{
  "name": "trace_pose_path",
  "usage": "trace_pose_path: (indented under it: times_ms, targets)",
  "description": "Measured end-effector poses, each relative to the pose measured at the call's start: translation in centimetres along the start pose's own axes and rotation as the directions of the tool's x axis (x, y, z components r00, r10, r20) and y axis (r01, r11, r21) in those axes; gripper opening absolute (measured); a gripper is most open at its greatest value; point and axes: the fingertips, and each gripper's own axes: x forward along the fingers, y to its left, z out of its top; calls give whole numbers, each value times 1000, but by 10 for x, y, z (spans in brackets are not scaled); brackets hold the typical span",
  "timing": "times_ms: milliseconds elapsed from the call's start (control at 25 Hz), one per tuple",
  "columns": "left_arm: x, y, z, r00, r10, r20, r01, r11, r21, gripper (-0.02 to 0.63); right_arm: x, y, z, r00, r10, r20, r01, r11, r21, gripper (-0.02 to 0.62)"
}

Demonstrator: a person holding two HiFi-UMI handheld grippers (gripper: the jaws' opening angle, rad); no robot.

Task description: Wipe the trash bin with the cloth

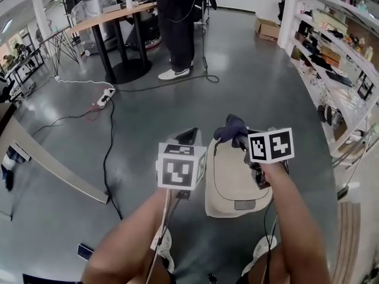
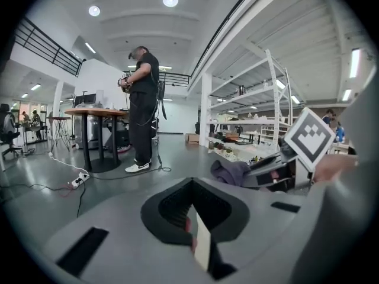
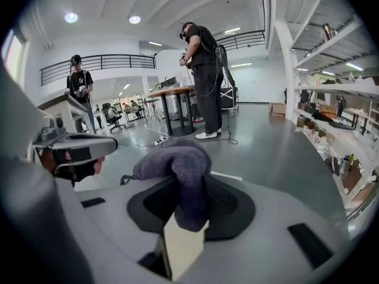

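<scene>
**Head view, steeply downward.** A beige, rounded plastic trash bin (image 1: 237,188) with a closed lid stands on the glossy grey floor (image 1: 254,70), directly before the operator. The left hand-held gripper (image 1: 189,138) meets the bin at its left far corner. In the left gripper view its jaws (image 2: 198,235) are pressed together on a thin beige edge of the bin (image 2: 202,247).

The right hand-held gripper (image 1: 243,139) lies over the far rim of the lid and pinches a bunched purple terry cloth (image 1: 230,127). In the right gripper view the cloth (image 3: 177,164) rises in a fold from between the jaws (image 3: 186,218), with the beige bin surface (image 3: 183,250) just below it. The cloth also appears in the left gripper view (image 2: 231,171), to the right of the bin edge.

**Background.** A person in dark clothing and white shoes (image 1: 177,22) stands beside a round wooden-topped desk on a black pedestal (image 1: 112,13). A white power strip (image 1: 105,96) with black cables lies on the floor nearby. White shelving (image 1: 337,58) carrying small items lines the right side of the room.
</scene>
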Motion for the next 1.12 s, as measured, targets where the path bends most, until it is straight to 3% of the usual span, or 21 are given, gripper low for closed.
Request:
trace_pose_path:
  times_ms: [160,360,520,680,880,1120]
  targets:
    - [9,-5,-3,1000,-6,-16,6,1000,3,0,23,3,9,998,8,-55,-9,1000,-24,109]
    - [13,-7,-11,999,32,-34,-29,995,97,0,48,5,1,989,36,-145,-46,997,-67,109]
    - [16,-14,-11,1000,14,-9,-13,991,135,0,59,-2,-15,979,60,-194,-68,997,-33,109]
    - [18,-15,-14,1000,16,-15,-14,987,161,0,64,-10,-22,974,13,-225,-33,996,-84,109]
    - [21,-18,-14,999,27,-27,-21,979,204,0,62,-24,-26,973,-2,-231,-12,998,-61,109]
    - [23,-14,-19,998,43,-54,-31,977,212,0,56,-38,-29,966,-80,-244,48,990,-132,109]
